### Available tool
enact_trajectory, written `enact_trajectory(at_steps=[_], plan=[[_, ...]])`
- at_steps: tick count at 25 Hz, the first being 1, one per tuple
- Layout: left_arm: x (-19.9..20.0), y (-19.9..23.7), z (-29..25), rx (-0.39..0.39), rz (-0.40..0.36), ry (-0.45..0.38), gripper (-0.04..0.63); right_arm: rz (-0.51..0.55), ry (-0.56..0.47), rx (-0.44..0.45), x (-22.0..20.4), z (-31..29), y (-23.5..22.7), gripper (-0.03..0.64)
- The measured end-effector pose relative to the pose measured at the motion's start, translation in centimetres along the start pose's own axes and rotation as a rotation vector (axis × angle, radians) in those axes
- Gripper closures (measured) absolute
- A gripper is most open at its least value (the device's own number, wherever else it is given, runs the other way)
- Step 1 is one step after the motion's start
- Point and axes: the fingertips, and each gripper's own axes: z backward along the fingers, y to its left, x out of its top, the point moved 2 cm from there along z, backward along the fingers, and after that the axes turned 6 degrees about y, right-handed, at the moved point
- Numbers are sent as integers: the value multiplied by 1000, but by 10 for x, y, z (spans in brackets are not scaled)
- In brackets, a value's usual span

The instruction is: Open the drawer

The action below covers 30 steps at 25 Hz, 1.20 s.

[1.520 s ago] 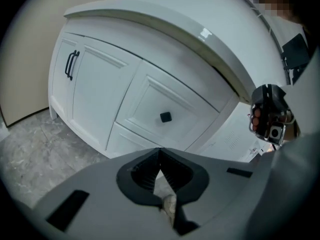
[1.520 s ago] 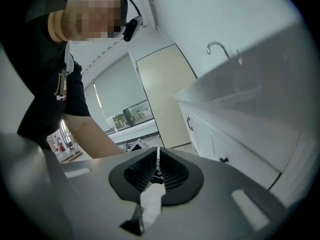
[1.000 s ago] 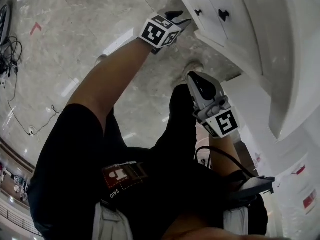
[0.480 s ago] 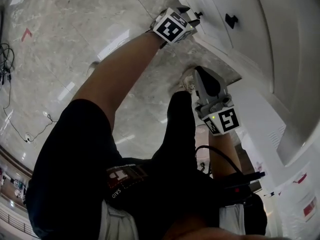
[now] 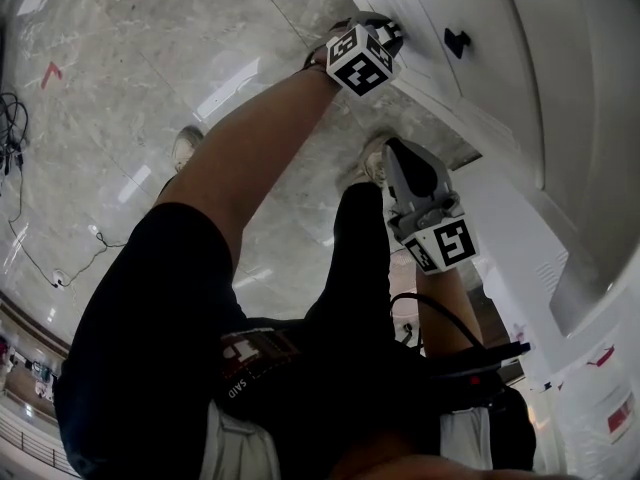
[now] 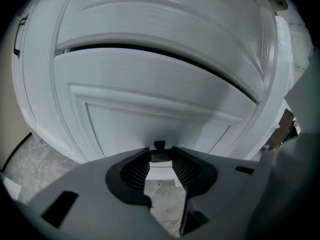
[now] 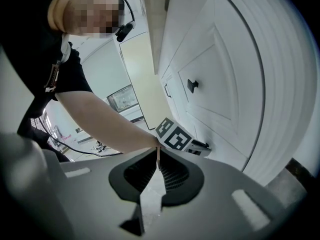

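Low ahead of you: white cabinet (image 5: 540, 118) fills left gripper view. Drawer front (image 6: 165, 84) runs wide across it, dark seam along top edge, apparently not yet pulled out. Left gripper (image 6: 160, 155) hard up against front, jaws just been closing, pads now touching small dark knob (image 6: 159, 145) between tips. Right gripper (image 7: 158, 156) pinched together, empty, well apart from the drawer, near your leg. Knob lies dead ahead of left tongs. Likely next move: pull straight back toward you, square to front.

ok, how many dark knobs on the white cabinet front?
2. One knob sits between the tips of the left tongs; the other knob is on the next panel of the white cabinet, untouched. More may lie out of view.
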Motion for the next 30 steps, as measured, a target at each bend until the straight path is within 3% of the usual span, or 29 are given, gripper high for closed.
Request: enact_trajectory(at_steps=[7,30], plan=[[1,-1,2,-4,-25,20,457,6,4,1,0,-4,1,626],[1,-1,6,-46,29,32,457,18,16,18,-3,-16,6,626]])
